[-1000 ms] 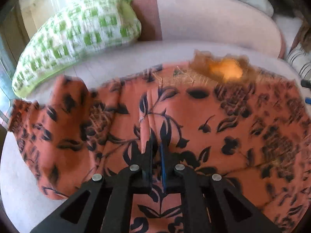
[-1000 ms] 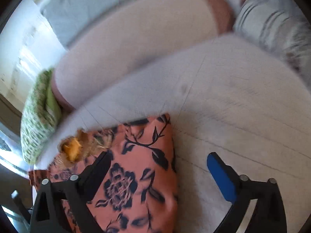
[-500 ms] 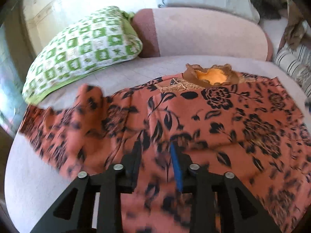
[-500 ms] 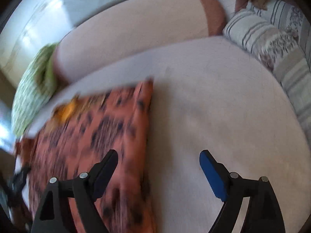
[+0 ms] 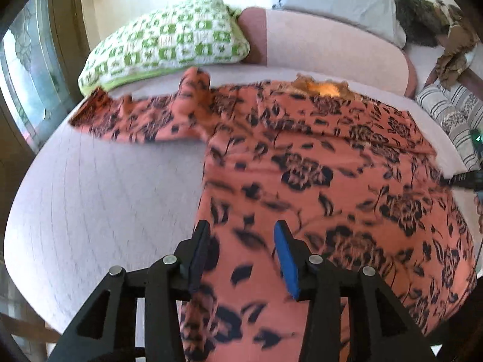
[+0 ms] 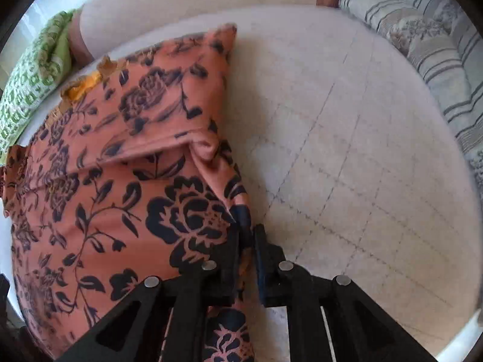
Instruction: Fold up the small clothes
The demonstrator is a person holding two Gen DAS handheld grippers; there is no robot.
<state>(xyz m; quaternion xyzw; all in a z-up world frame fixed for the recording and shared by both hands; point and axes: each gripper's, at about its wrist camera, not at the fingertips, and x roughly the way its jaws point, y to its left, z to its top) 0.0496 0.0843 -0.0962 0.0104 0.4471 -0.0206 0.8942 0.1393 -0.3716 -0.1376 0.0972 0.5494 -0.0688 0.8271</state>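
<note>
No text, label, brand, number or sign can be read in either wrist view. The orange garment with a black flower print (image 5: 317,175) carries only its pattern, and the green-and-white checked pillow (image 5: 169,42) shows small motifs too blurred to make out as letters.

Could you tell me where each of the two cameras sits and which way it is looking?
Left wrist: on the left gripper, looking down over the orange floral garment toward the green checked pillow; its opening jaws show.
Right wrist: on the right gripper, looking down at the garment's edge, its fingers closing on the cloth.
Shared: garment, green pillow, striped pillow, pale bed surface.
</note>
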